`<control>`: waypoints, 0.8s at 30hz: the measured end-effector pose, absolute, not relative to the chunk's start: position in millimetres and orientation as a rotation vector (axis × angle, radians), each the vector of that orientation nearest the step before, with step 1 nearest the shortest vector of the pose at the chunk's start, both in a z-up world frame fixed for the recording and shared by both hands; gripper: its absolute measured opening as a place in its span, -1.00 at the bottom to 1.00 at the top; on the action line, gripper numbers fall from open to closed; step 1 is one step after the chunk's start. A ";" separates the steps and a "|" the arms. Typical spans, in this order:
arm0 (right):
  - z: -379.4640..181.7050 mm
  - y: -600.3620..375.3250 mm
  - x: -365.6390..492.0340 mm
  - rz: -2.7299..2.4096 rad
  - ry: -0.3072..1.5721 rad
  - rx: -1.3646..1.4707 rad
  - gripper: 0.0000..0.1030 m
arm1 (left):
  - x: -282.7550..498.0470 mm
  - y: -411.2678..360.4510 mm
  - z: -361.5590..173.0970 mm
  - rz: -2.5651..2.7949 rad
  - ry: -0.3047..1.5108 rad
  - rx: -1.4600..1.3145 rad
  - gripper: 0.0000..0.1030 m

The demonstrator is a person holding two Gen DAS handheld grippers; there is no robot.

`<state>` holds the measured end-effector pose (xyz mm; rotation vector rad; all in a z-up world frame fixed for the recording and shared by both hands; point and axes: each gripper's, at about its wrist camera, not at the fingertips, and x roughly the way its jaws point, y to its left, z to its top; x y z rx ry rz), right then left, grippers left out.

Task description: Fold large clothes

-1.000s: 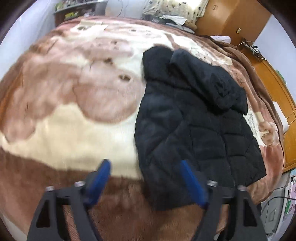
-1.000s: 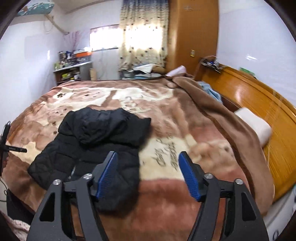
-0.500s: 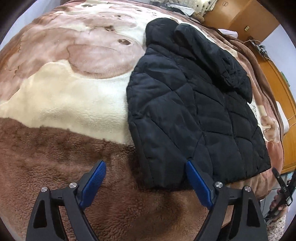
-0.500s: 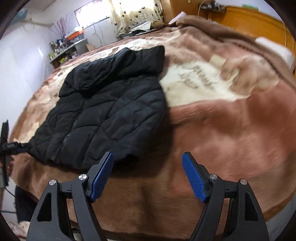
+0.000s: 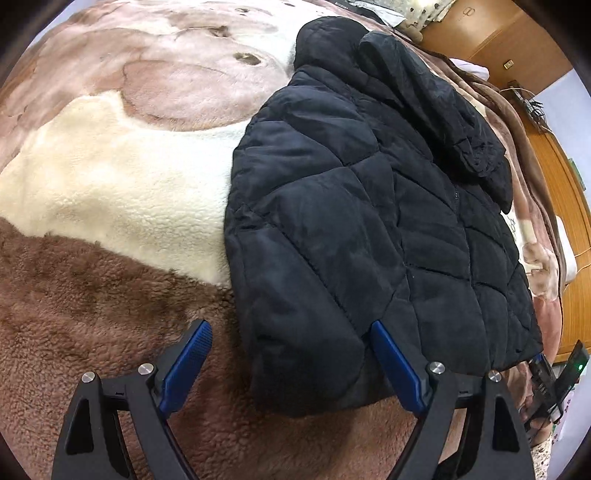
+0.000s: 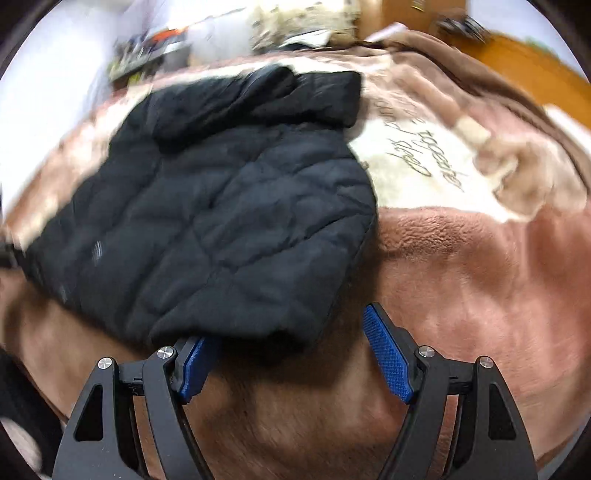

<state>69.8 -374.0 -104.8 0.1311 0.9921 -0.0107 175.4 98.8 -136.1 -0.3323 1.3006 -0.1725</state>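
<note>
A black quilted hooded jacket [image 5: 369, 221] lies flat on a brown and cream plush blanket [image 5: 110, 184], hood toward the far end. My left gripper [image 5: 291, 354] is open, its jaws either side of the jacket's near left bottom corner, just above the blanket. In the right wrist view the jacket [image 6: 207, 214] fills the left half. My right gripper [image 6: 284, 343] is open around the jacket's near right bottom corner; its left finger sits partly under the hem. That view is blurred by motion.
The blanket [image 6: 461, 258] covers a large bed with a wooden headboard [image 5: 569, 206] on the right. A wooden wardrobe [image 5: 491, 33] and a cluttered shelf [image 6: 147, 48] stand beyond the bed. The right gripper shows at the left wrist view's right edge [image 5: 554, 380].
Both grippers have dropped lower and moved in toward the jacket's bottom hem, which now sits between each pair of open jaws. The jacket has not moved.
</note>
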 end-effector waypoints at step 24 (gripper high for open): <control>-53.5 -379.1 14.1 -0.092 0.954 0.148 -0.87 | 110.5 76.9 -84.9 -0.279 1.255 -0.289 -0.65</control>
